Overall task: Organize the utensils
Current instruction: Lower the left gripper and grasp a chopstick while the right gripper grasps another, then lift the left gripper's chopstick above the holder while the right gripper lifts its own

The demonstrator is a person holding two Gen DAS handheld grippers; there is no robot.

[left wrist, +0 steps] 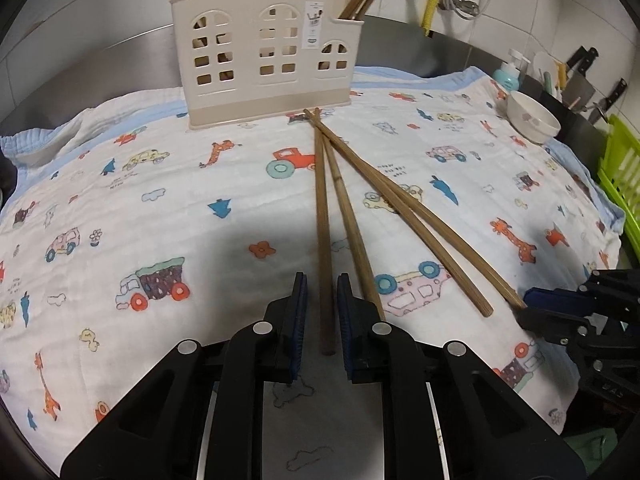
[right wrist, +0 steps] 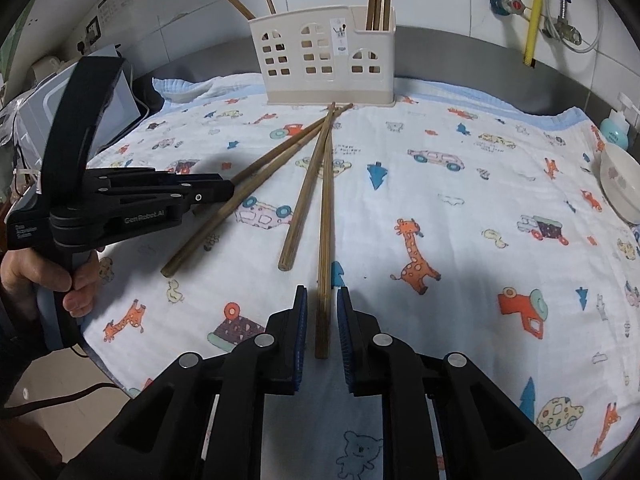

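Observation:
Several brown wooden chopsticks lie fanned on a printed cloth, tips meeting near a beige house-shaped utensil holder [left wrist: 266, 60] [right wrist: 328, 58] that holds more chopsticks. My left gripper [left wrist: 322, 290] is open, its jaws straddling the butt end of the leftmost chopstick [left wrist: 323, 216] without touching it; it also shows in the right wrist view [right wrist: 224, 192]. My right gripper [right wrist: 322, 290] is open, its jaws either side of the rightmost chopstick [right wrist: 326, 220]; it shows in the left wrist view [left wrist: 532, 300] at that stick's end.
A white bowl [left wrist: 532, 118] [right wrist: 620, 184] sits at the cloth's right edge. A green rack [left wrist: 622, 184], knives and a soap bottle [left wrist: 508, 74] stand at the right. A microwave [right wrist: 80, 104] stands at the left. Pipes run along the tiled wall.

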